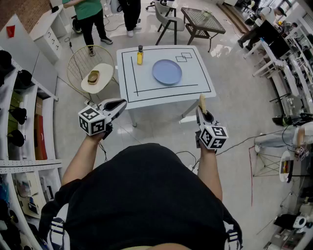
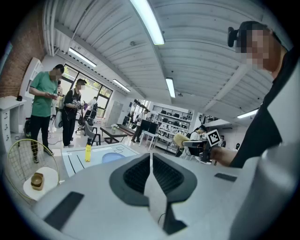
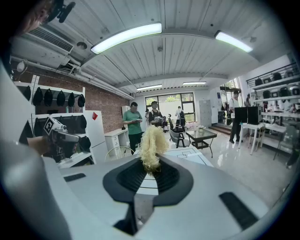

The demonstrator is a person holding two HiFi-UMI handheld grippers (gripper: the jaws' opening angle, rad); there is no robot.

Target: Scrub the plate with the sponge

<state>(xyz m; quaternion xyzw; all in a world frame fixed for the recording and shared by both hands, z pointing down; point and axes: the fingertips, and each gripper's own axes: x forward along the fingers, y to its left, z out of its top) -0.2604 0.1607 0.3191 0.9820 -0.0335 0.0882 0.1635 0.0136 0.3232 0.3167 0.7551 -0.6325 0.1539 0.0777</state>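
1. Holding short of the white table [image 1: 205,90], both grippers hang over the floor [image 1: 234,117], clear of the tabletop.
2. Left gripper [image 2: 150,161]: jaws pressed together with nothing between them. In the head view it sits off the table's near-left corner.
3. Right gripper [image 3: 149,169]: jaws pinched on a pale yellow, fibrous sponge [image 3: 151,143], which sticks out past the tips. It sits off the table's near-right edge.
4. Blue plate [image 1: 167,72]: lies flat near the middle of the table, inside the black marked outline. It is well apart from both grippers and the sponge.
5. Yellow bottle [image 1: 140,56]: stands upright on the table, left of the plate and not touching it.
6. Round wire-backed chair [image 1: 106,73]: stands left of the table, with a small brown object [image 1: 93,76] on its seat. What the object is cannot be made out.
7. Bystander in a green top [image 1: 88,10]: stands beyond the table's far-left side.
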